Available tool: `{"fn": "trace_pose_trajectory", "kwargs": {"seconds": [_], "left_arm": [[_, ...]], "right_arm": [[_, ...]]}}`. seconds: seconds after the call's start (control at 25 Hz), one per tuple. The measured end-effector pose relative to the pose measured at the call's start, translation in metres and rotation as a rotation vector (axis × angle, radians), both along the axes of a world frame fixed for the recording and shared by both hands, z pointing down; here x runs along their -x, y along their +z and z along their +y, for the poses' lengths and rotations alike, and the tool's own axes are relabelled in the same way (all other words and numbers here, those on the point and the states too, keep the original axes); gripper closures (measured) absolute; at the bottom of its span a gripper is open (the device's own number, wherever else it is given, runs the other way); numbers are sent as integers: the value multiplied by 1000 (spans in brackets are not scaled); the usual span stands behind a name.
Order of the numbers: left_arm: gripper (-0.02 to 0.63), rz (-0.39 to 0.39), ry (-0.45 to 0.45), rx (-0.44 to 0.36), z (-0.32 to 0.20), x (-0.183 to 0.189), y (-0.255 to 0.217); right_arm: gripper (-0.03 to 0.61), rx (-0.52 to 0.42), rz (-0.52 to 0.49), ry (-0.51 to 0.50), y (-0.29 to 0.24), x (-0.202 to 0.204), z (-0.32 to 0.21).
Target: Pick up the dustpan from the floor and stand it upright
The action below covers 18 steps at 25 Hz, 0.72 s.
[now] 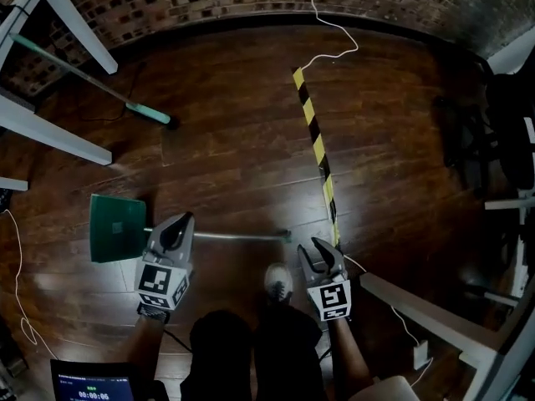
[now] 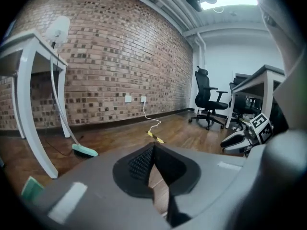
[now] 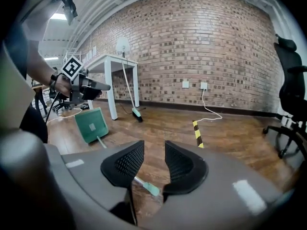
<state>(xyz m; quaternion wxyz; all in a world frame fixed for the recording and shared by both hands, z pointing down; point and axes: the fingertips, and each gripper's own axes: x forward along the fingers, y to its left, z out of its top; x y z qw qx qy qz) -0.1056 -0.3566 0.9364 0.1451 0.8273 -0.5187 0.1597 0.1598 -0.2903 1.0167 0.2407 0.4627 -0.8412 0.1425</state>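
Note:
The green dustpan [image 1: 117,228] lies flat on the wooden floor, its metal handle [image 1: 238,236] running right to a green tip [image 3: 150,189]. In the right gripper view the dustpan [image 3: 91,124] lies at the left. My left gripper [image 1: 178,224] hovers over the handle close to the pan; its jaws [image 2: 152,150] meet at the tips with nothing between them. My right gripper [image 1: 320,251] hangs just right of the handle's end. The right gripper [image 3: 154,150] is open and empty, and the handle tip shows on the floor below its gap.
A green broom [image 1: 150,114] leans from the floor to a white table [image 1: 50,136] at the left. A yellow-black tape strip [image 1: 313,136] and a white cable [image 1: 330,44] run across the floor. Office chairs [image 1: 501,132] stand at the right; my shoe [image 1: 278,281] is between the grippers.

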Motion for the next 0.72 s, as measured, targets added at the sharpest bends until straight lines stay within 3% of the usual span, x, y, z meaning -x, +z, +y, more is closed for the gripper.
{"fn": "trace_pose_trajectory", "kwargs": {"seconds": [0.2,0.4,0.64,0.72], "left_arm": [[616,-11,68,22,3,-25,89],[616,-15,109,1,-6,-47,149],[616,-8,117,-8,-8,-54,182],[617,-14,122,0,-6,-55,185]], "right_arm": [[417,8,-25,2,84,-4,5],[392,8,-35,-46,156,0,14],[373,30,75,-141,221,3,29],[398,38,127,-150,235,-1,31]]}}
